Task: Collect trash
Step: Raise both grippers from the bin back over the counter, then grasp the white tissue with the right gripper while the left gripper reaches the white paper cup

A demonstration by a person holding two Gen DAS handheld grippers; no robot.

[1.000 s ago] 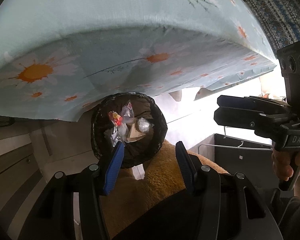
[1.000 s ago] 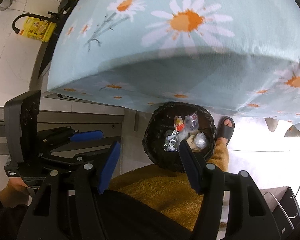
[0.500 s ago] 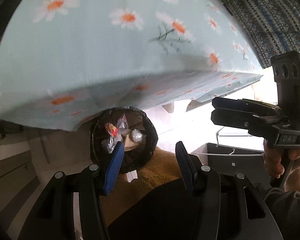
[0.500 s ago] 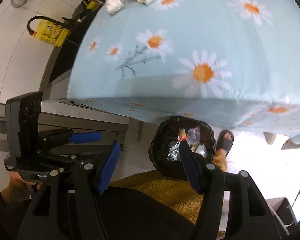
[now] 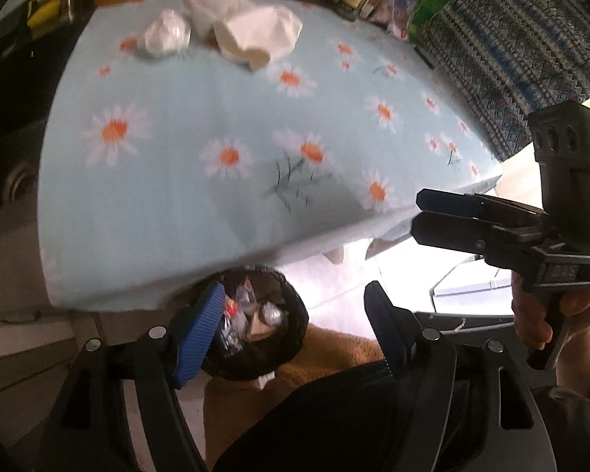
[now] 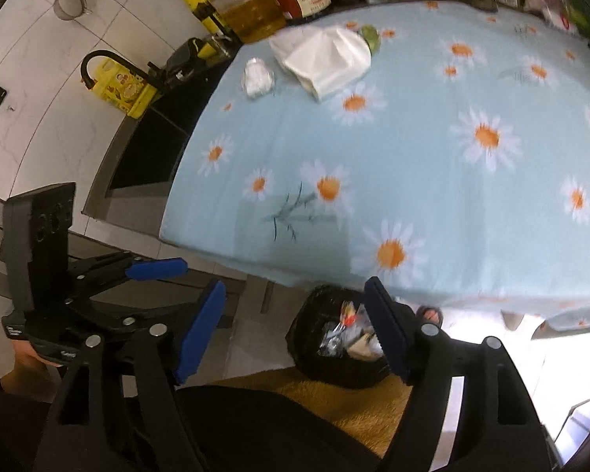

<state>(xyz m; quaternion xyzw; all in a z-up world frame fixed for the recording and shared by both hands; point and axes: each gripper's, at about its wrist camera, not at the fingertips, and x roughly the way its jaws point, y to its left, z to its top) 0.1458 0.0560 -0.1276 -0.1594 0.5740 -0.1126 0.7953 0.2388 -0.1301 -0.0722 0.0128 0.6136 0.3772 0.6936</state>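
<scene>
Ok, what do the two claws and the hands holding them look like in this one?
Both are matte black frames with silver screws and ribbed blue finger pads. The left claw and right claw look identical. Seen from the side, the right unit has a boxy black top with a green light. Bare hands grip the handles, with dark sleeves.

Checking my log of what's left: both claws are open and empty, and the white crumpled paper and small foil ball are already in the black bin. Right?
Not quite. The white crumpled paper and foil ball lie on the daisy tablecloth, not in the black bin, as the right wrist view shows. Both the left claw and right claw are open and empty.
</scene>
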